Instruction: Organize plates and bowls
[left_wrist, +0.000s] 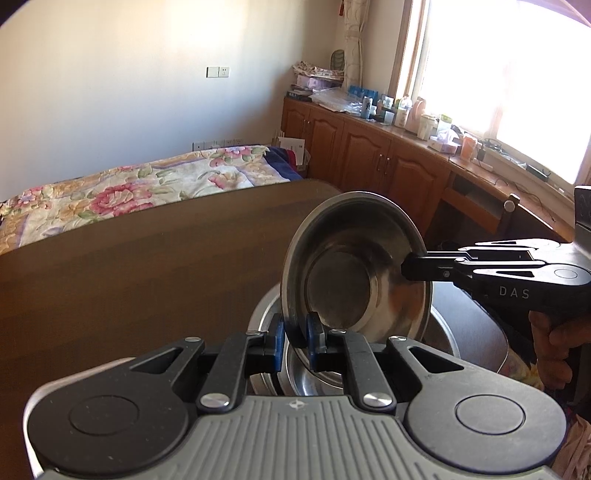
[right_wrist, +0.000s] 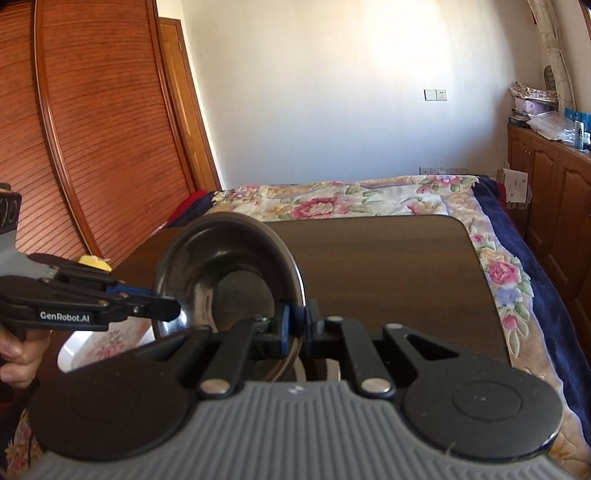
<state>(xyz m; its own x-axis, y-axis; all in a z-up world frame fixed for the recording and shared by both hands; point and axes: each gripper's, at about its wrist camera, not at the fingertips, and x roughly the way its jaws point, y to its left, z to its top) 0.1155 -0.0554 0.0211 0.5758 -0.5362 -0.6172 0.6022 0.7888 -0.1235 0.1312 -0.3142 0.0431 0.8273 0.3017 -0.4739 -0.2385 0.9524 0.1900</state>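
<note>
A small steel bowl (left_wrist: 354, 269) is held tilted on edge above the dark wooden table (left_wrist: 129, 266). My left gripper (left_wrist: 295, 334) is shut on its near rim. My right gripper (left_wrist: 410, 267) comes in from the right and is shut on the opposite rim. In the right wrist view the same bowl (right_wrist: 229, 273) is pinched at its rim by my right gripper (right_wrist: 297, 325), and my left gripper (right_wrist: 168, 304) grips it from the left. Below the bowl lie larger steel dishes (left_wrist: 439, 328), partly hidden.
A white floral plate (right_wrist: 107, 347) lies on the table's left part in the right wrist view. A bed with a floral quilt (left_wrist: 147, 184) is behind the table. Wooden cabinets (left_wrist: 369, 155) with clutter run under the window. A wooden wardrobe (right_wrist: 92, 129) stands on the left.
</note>
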